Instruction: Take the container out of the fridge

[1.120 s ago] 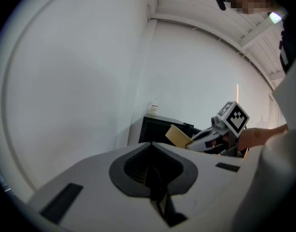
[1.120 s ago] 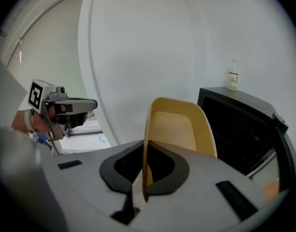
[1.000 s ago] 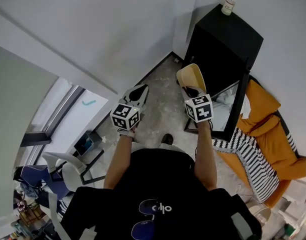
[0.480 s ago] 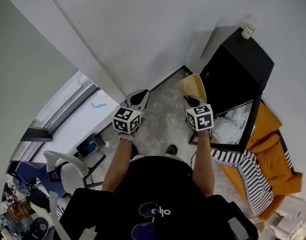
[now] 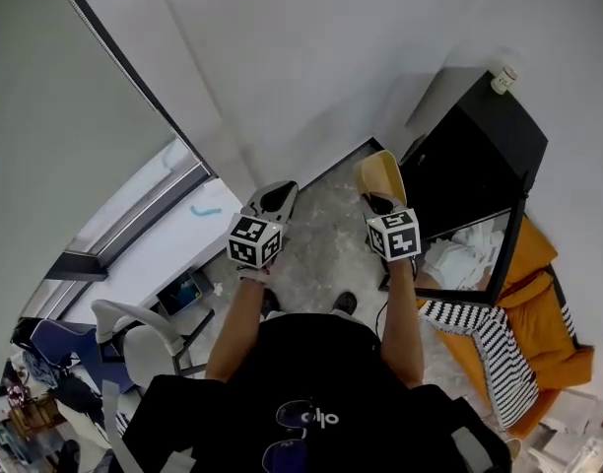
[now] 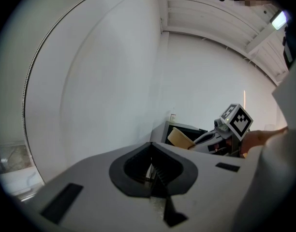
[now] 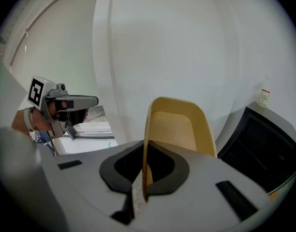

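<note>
Wall (image 5: 311, 67): white, fills the upper part of the head view.

Floor (image 5: 326, 239): pale and speckled, visible below both grippers.

Fridge (image 5: 479, 146): a black box at the right, standing against the wall. Its door hangs open toward the person. An orange cloth (image 5: 543, 294) and a striped cloth (image 5: 484, 328) lie just beside it, on the near side.

Left gripper (image 5: 280, 193): held out in front of the person, over the floor and well apart from the fridge. In the left gripper view its jaws are pressed together with nothing between them (image 6: 153, 178).

Right gripper (image 5: 378, 201): held level with the left one, just left of the fridge front. Its jaws are closed on one side wall of the container (image 5: 382, 175) — the right gripper view shows that wall edge-on in the jaw gap (image 7: 144, 180).

Container (image 7: 174, 124): tan, open-topped, apparently empty. It rises beyond the jaw tips, its body to the right of the pinched wall. It is outside the fridge, in the air beside the fridge front, touching only the jaws.

Bottle (image 5: 501, 79): small, upright on the fridge top near the wall.
</note>
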{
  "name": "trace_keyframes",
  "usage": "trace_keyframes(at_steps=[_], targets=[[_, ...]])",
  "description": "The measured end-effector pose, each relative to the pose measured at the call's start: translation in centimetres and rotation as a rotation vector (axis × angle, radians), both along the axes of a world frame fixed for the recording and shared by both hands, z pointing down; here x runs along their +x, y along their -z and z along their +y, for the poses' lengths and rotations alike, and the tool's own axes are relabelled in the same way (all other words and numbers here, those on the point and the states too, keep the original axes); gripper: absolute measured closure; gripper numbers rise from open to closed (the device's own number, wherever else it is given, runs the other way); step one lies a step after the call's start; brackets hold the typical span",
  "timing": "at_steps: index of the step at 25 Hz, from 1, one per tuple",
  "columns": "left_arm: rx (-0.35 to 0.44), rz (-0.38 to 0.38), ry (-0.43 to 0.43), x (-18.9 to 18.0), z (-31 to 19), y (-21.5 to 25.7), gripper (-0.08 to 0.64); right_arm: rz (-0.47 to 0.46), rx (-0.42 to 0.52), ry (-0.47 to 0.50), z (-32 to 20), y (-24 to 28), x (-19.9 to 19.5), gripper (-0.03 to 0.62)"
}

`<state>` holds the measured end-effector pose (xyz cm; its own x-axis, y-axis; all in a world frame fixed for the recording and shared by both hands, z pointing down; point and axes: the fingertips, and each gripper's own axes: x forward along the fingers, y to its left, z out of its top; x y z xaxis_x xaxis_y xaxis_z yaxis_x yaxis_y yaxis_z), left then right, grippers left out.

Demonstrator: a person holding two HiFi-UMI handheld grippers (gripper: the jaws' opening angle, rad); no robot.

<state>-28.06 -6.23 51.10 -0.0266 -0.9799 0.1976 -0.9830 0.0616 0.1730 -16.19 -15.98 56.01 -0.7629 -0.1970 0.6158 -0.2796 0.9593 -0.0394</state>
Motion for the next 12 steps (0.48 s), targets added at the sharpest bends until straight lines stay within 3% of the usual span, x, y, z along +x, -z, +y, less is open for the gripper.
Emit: trace_keyframes(at_steps=[12], targets=[[-0.005,-0.016,0.017,-0.9,1.7,0.2,0.554,-0.004,-0.002,0.016,1.1,0.2,-1.1,0.578]])
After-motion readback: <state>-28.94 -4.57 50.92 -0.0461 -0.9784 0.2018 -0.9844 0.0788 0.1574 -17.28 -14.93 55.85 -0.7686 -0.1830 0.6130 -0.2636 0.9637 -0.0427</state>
